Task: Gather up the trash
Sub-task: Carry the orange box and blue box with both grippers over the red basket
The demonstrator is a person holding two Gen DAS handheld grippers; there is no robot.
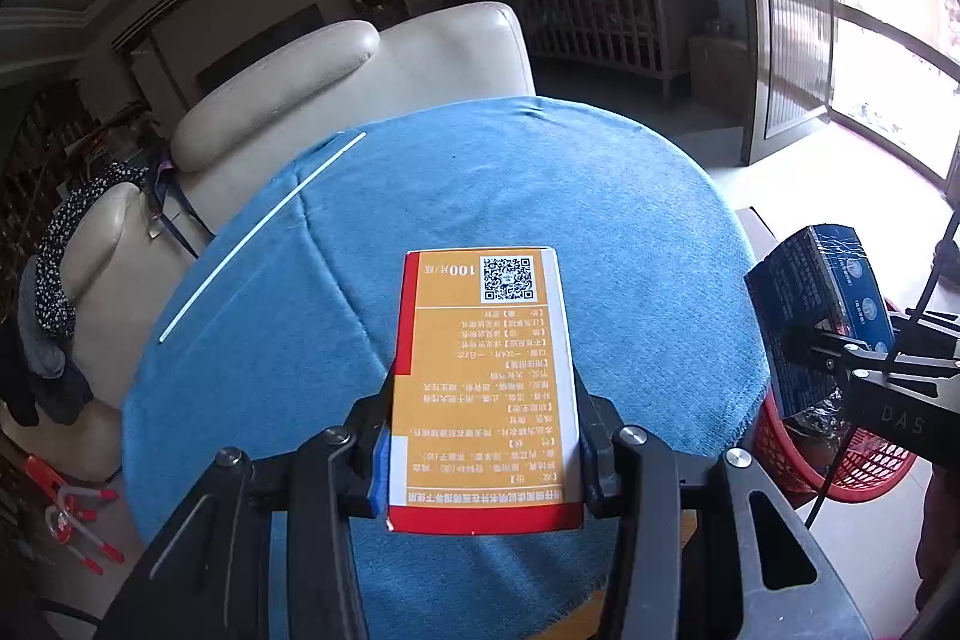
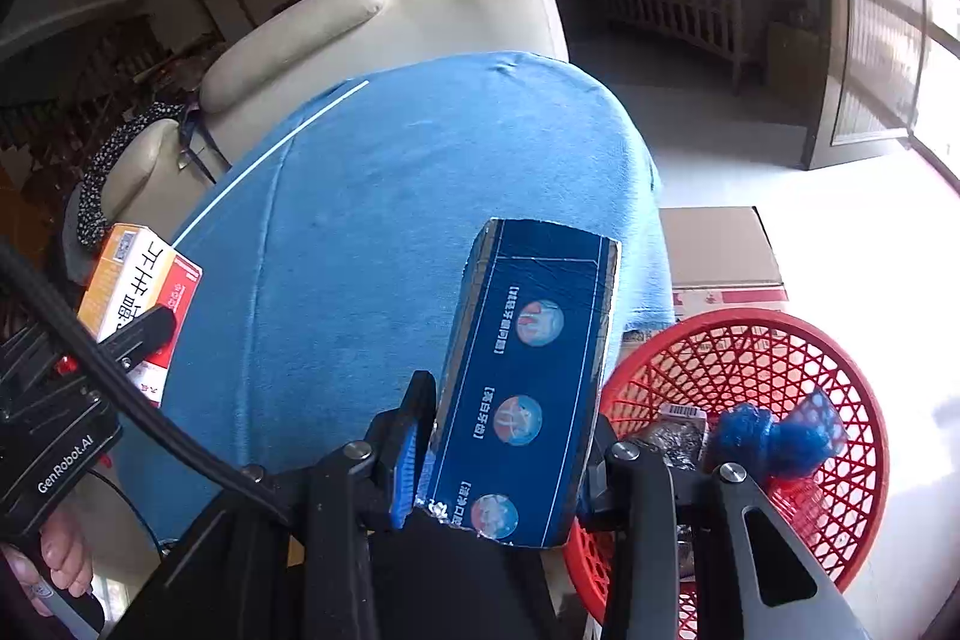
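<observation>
My left gripper (image 1: 480, 436) is shut on an orange and red medicine box (image 1: 483, 388) and holds it above the blue cloth-covered table (image 1: 480, 184). The box also shows at the left of the right wrist view (image 2: 141, 292). My right gripper (image 2: 507, 436) is shut on a dark blue box (image 2: 525, 388), held over the table's right edge beside the red mesh basket (image 2: 828, 358). The blue box shows in the left wrist view (image 1: 810, 304) above the basket (image 1: 864, 460). The basket holds blue crumpled wrapping (image 2: 774, 439) and other trash. A white straw (image 1: 258, 238) lies on the cloth at the far left.
A cream leather armchair (image 1: 360, 82) stands behind the table with dark clothes (image 1: 66, 268) over its arm. A cardboard box (image 2: 720, 250) sits on the floor beside the basket. A wooden crib (image 1: 606, 16) and a glass door are farther back.
</observation>
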